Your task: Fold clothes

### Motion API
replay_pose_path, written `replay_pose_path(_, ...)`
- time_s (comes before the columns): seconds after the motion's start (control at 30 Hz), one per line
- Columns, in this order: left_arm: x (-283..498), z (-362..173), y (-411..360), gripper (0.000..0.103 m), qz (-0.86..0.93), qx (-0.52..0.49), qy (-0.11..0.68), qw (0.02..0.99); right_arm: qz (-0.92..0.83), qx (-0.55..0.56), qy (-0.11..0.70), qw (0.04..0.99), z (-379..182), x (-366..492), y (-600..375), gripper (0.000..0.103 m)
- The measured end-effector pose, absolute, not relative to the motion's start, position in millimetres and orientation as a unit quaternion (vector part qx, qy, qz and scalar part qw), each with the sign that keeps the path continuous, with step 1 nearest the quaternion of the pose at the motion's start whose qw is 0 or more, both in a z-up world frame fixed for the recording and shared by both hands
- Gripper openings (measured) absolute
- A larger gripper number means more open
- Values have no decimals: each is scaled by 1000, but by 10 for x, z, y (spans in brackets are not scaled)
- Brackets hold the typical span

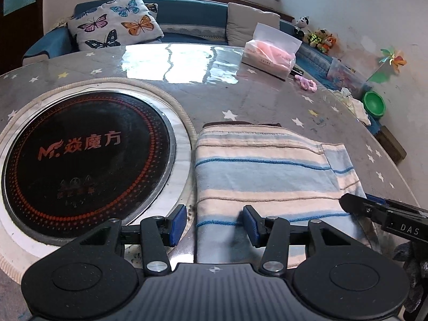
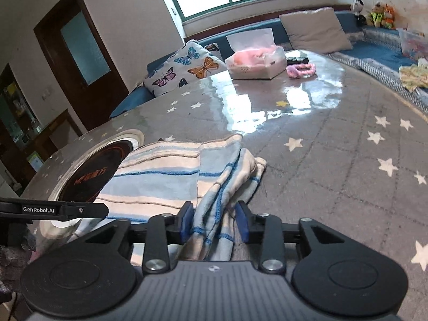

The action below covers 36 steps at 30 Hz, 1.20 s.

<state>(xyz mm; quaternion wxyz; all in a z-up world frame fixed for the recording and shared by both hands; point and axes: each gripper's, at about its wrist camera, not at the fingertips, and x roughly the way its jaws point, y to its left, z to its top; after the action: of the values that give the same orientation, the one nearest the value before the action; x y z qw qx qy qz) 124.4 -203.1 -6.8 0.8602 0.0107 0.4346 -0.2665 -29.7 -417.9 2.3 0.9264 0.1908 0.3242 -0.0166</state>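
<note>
A round table (image 1: pixel 267 99) covered in a grey cloth with pale stars fills both wrist views; everything below is placed relative to the black round cooktop (image 1: pixel 85 160) set into it.

Just right of the cooktop lies the striped garment (image 1: pixel 262 171) — cream, pale blue and thin dark-blue bands — folded flat, its left edge running along the cooktop's metal rim. In the right wrist view the same garment (image 2: pixel 165 176) has its right side bunched into loose folds that trail toward the camera.

The left gripper (image 1: pixel 215 223) hangs over the garment's near left corner, at the cooktop's right edge. Its jaws stand partly apart: the left blue pad over the rim, the right pad above the cloth, neither pressing on anything.

Further right of the cooktop, the right gripper (image 2: pixel 214 220) straddles the bunched folds. Its jaws are at a middling width with cloth lying between the blue pads; the left pad is at the fabric's edge, but whether it is clamped I cannot tell.

Beyond the cooktop, at the table's far side, sit a clear bag of pink things (image 1: pixel 270 53) and a butterfly cushion (image 1: pixel 115 24) on a blue sofa (image 1: pixel 187 16).
</note>
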Motion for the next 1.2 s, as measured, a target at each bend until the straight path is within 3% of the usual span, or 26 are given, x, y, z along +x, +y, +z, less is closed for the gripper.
replay_pose_path(0.13, 1259, -67, -2010, 48, -268, 6, 436, 859, -19, 182, 316, 931, 4, -243, -4121, 42)
replay_pose_path(0.2, 1259, -68, -2021, 41, -268, 7, 435, 859, -19, 185, 313, 931, -9, -245, -4117, 42)
replay_pose_path(0.23, 1259, -68, -2022, 33, -273, 5, 435, 858, -19, 185, 313, 931, -10, -243, -4106, 42)
replay_pose_path(0.47, 1218, -47, -2030, 12, -279, 2, 431, 858, -23, 200, 313, 928, -16, -239, -4101, 23)
replay_pose_path(0.57, 1184, -2, -1976, 9, -281, -4, 422, 862, -19, 199, 310, 929, 47, -251, -4083, 17)
replay_pose_path(0.8, 1075, 99, -1664, 8, -265, -27, 406, 874, 20, 175, 314, 933, 234, -152, -3818, 15)
replay_pose_path(1.2, 975, 444, -217, 8, -148, -83, 365, 915, 180, 109, 341, 916, 474, 686, -2501, 14)
